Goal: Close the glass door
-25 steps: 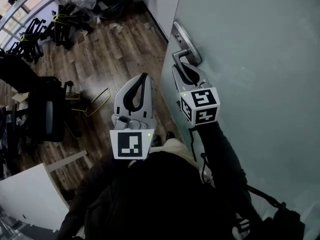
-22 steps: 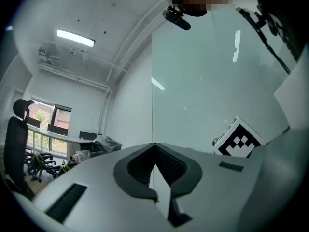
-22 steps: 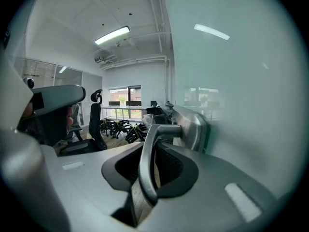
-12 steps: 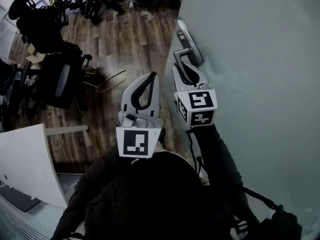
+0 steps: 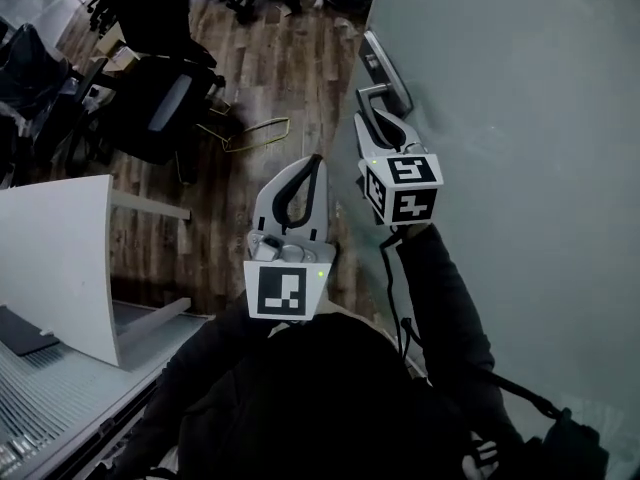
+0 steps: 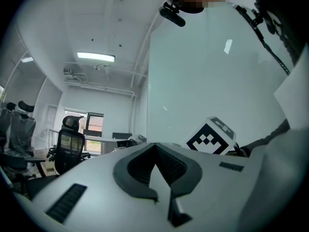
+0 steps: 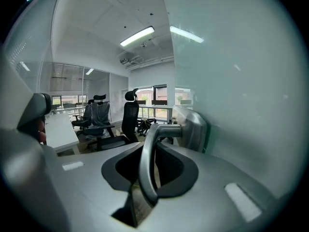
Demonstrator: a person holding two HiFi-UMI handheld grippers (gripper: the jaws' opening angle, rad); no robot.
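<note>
A: Where's the door?

B: Head view, the glass door [image 5: 520, 118] fills the right side, 12 round to 5 o'clock. It's frosted, and its free edge runs up towards 12. The door handle [image 5: 368, 92] is a metal lever on a plate, about 1 o'clock from centre, right by that edge.

A: Right tongs?

B: The right gripper [image 5: 370, 123] is clamped on the door handle. In the right gripper view the lever runs down between both jaws, pads on either side of it. Its marker cube sits just below, towards 6.

A: Left?

B: The left gripper [image 5: 316, 163] is dead centre, at 9 o'clock of the right one, near it but apart. Its jaws are closed tip to tip with nothing between them, and it's off the door.

A: Anything else?

B: The wood floor [image 5: 290, 58] shows to the left of the door edge. Black office chairs [image 5: 150, 108] stand at 10 to 11 o'clock, and a white desk [image 5: 60, 258] is at 9. The person's dark sleeve [image 5: 440, 298] runs from the right gripper down towards 5.
</note>
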